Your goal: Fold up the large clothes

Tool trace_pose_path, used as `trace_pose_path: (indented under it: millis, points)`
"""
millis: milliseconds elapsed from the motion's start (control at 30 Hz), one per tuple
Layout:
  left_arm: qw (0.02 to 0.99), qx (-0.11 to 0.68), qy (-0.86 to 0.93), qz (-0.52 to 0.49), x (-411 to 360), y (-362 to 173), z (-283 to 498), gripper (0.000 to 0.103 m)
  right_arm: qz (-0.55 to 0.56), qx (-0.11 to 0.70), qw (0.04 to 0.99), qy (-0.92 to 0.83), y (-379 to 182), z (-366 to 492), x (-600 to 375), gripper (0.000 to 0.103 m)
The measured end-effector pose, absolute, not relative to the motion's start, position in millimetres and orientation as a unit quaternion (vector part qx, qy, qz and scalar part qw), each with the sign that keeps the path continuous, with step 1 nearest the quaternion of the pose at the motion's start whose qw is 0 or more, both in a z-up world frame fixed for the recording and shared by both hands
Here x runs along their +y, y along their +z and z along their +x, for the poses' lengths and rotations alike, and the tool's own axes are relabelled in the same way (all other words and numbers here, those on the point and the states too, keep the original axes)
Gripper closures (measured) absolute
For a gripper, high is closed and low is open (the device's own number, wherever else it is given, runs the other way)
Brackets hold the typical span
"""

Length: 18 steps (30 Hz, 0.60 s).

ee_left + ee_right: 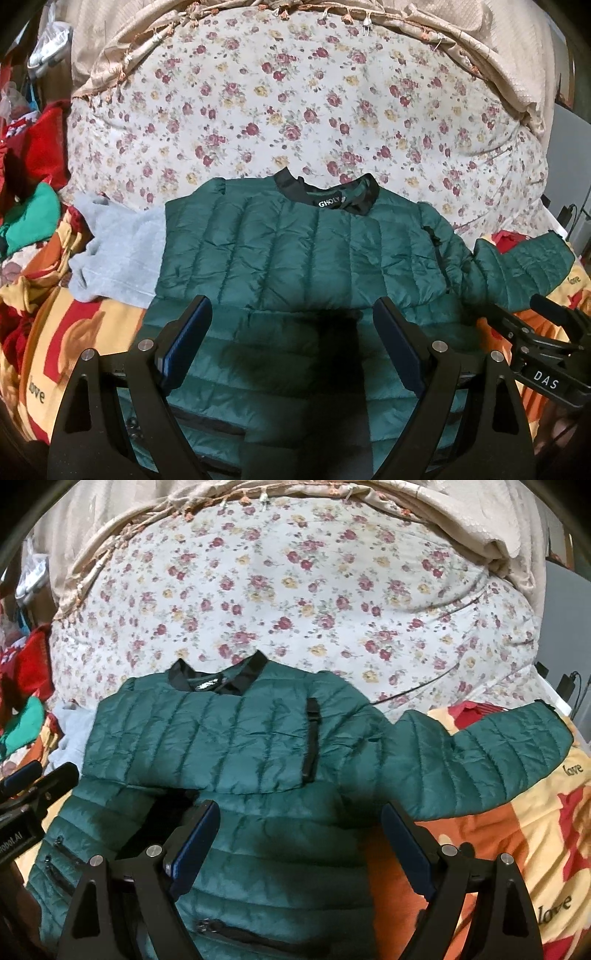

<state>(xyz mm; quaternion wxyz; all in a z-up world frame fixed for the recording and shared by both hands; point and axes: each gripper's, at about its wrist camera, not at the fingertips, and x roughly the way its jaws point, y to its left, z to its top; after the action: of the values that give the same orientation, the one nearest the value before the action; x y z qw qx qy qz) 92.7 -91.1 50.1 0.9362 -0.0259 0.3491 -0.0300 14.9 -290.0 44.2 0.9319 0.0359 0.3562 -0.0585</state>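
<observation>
Jacket (pixel 295 243), green and quilted, lies on the patterned blanket (pixel 517 830) before you, its upper part apparently doubled over the lower, one sleeve (pixel 491 753) flung out to the right and yet to be folded. Your left gripper (pixel 291 332) and right gripper (pixel 299 834) hover, fingers apart, empty. The hem is cut off.

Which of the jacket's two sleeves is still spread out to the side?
The right sleeve of the green jacket lies stretched out over the yellow blanket. No sleeve sticks out on the other side.
</observation>
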Motion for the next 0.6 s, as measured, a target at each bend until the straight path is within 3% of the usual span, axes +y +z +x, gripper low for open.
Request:
trace_pose_path:
  millis: [600]
  points:
    - [0.925,0.377,-0.034,-0.019,-119,27,133,0.014,0.039,0.367,0.921,-0.127,36,36,-369,0.016]
